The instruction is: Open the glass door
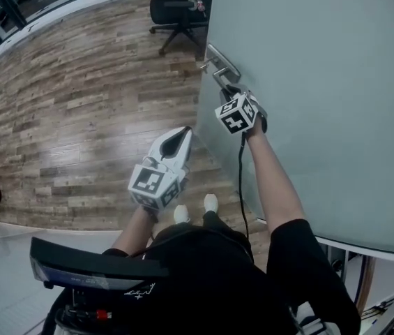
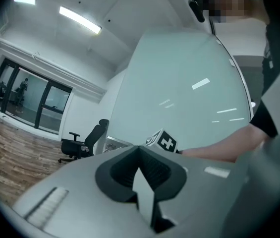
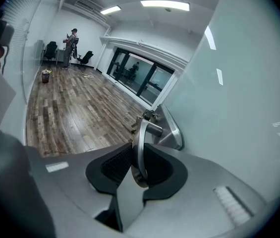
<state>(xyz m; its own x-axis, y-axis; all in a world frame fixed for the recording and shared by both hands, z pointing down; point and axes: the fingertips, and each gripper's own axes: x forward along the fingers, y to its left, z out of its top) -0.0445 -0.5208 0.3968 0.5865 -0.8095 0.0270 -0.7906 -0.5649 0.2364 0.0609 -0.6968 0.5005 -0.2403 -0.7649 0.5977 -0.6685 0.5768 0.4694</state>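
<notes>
- Clamping the handle [image 1: 219, 60] of the glass door [image 1: 322, 82] with the right gripper [image 1: 229, 91]. Fingers [image 3: 111, 166] clenched on the free end of the silver lever, one pad on either side of it.
- Handle sits on the frosted pane just beside its free vertical edge, mounted on a metal plate [image 3: 172, 128].
- Long axis of the lever lies along the door face. Runs straight ahead from the fingers to its hub on the plate, nearly in line with the gripper in the right gripper view.
- Left gripper [image 1: 183, 132] well apart from the handle, out over the wood floor [image 1: 78, 117] on the open side of the door edge. Fingers pressed together, nothing between them.
- Right hand much the nearer, on the lever itself; left one idle.
- Judged step in hand: working the lever and swinging the pane. Hinge side not in view, so swing direction cannot be told.
- Likely risk: smooth round bar slipping lengthwise out of the pads if the pull runs along the lever rather than across it.
- Office chair [image 1: 176, 9] stands beyond the door edge, well apart from both grippers.
</notes>
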